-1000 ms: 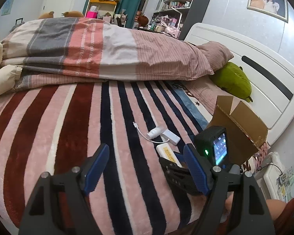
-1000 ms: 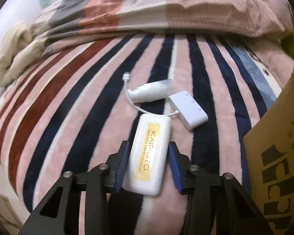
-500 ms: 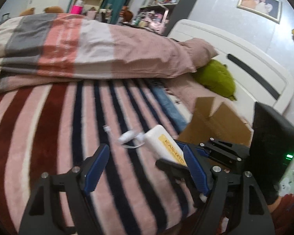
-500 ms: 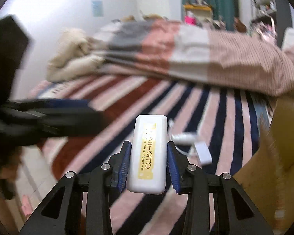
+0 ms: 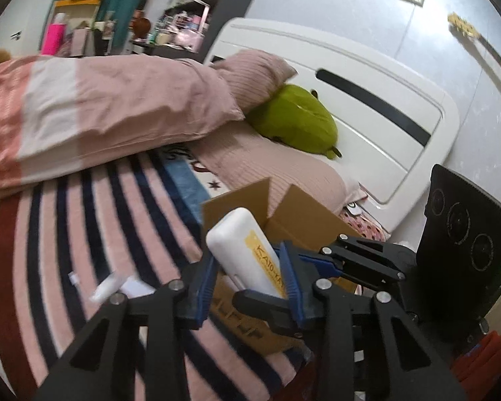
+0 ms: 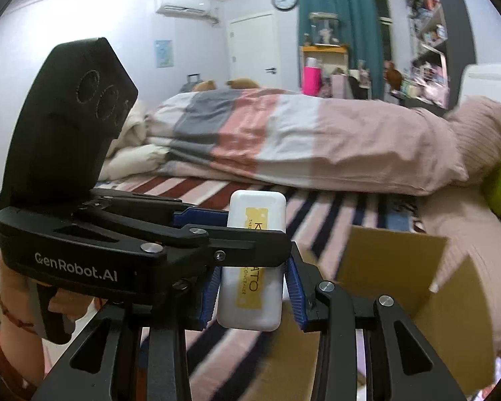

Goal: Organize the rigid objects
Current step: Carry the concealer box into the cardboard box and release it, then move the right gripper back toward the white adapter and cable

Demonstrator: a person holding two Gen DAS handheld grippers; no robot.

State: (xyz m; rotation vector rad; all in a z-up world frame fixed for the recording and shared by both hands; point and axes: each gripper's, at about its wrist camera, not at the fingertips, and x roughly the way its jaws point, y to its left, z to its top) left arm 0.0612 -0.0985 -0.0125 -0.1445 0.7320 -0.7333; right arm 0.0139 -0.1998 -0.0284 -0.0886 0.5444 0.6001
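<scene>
Left wrist view: left gripper (image 5: 247, 259), jaws just closed in, both blue pads pressing a white case (image 5: 237, 240) with a yellow label, held clear above the bed. Right gripper (image 6: 252, 277) clamped on the same case lower down, crossing in from 3 o'clock. Open cardboard box (image 5: 300, 214) just behind the case, at 1 o'clock. Small white bits (image 5: 110, 287), blurred, lie on the striped blanket (image 5: 83, 217) at 9 o'clock. Green plush (image 5: 297, 123) by the headboard, 12 o'clock
</scene>
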